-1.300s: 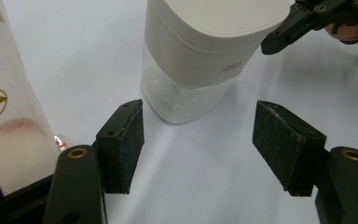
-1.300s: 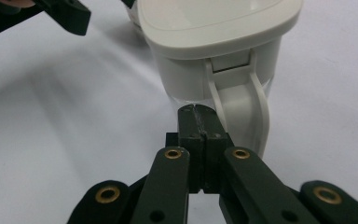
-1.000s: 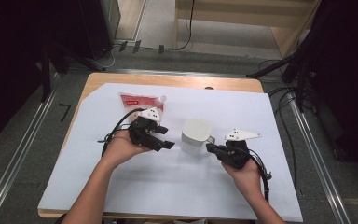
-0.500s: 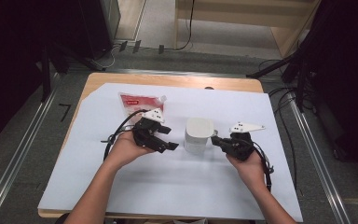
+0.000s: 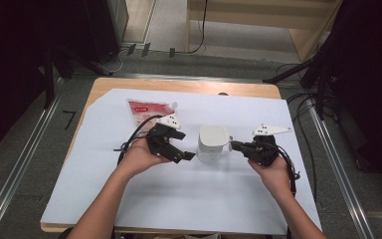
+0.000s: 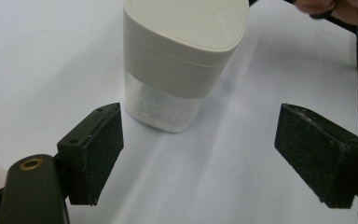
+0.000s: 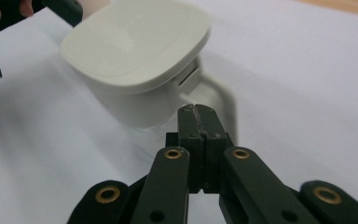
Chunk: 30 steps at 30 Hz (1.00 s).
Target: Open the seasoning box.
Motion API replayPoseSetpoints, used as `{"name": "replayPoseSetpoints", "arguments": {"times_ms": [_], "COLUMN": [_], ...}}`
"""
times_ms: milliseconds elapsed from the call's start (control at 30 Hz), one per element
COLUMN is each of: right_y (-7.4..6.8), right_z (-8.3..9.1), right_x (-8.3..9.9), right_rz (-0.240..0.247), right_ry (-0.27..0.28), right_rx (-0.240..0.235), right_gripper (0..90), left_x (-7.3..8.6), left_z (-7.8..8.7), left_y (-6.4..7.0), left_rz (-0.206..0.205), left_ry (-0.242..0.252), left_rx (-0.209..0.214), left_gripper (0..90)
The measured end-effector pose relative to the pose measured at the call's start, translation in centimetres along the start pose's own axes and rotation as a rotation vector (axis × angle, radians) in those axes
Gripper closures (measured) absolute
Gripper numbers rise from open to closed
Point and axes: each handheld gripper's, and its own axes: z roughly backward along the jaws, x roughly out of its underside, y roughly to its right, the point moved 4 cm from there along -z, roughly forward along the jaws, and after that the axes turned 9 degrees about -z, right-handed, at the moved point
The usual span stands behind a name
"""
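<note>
The right hand-held gripper [image 5: 235,145], clenched, noses in at the jug's [image 5: 213,143] handle from 3 o'clock; the left hand-held gripper [image 5: 185,156], released, must next close around the body.

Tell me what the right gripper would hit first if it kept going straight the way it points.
Most likely the handle of the white jug. The right gripper, jaws pressed together, points at it from close by, with the handle just beyond its tip. Whether they already touch is unclear.
</note>
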Motion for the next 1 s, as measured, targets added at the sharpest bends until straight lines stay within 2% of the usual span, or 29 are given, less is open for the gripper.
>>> {"name": "replayPoseSetpoints", "arguments": {"times_ms": [67, 167, 300, 433, 567, 667, 800, 1000], "right_y": [0.5, 1.2, 1.7, 2.1, 2.1, 2.0, 2.0, 1.9], "right_z": [0.4, 0.4, 0.0, -0.6, -0.8, -1.1, -1.0, -1.0], "right_x": [-0.4, -1.0, -1.3, -1.5, -1.5, -1.4, -1.4, -1.4], "right_rz": [-0.003, -0.010, -0.007, -0.011, -0.010, -0.010, -0.009, -0.004], "right_ry": [0.005, -0.004, -0.026, -0.036, -0.045, -0.047, -0.049, -0.051], "right_rx": [0.005, 0.006, 0.000, -0.007, -0.013, -0.013, -0.016, -0.015], "right_gripper": [90.0, 90.0, 90.0, 90.0, 90.0, 90.0, 90.0, 90.0], "left_x": [-0.4, -1.1, -1.9, -2.5, -2.7, -2.6, -2.6, -2.7], "left_z": [-0.2, -0.7, -1.2, -1.7, -2.4, -3.1, -3.6, -4.1], "left_y": [-0.3, -0.5, -0.8, -1.3, -1.6, -1.8, -1.9, -1.8], "left_rz": [0.000, -0.031, -0.039, -0.070, -0.085, -0.074, -0.084, -0.082], "left_ry": [-0.009, -0.034, -0.007, -0.048, -0.060, -0.071, -0.076, -0.064], "left_rx": [0.010, 0.006, 0.043, 0.041, 0.054, 0.055, 0.040, 0.055], "left_gripper": [16.3, 16.4, 15.9, 15.9, 15.1, 14.3, 14.0, 14.1]}}
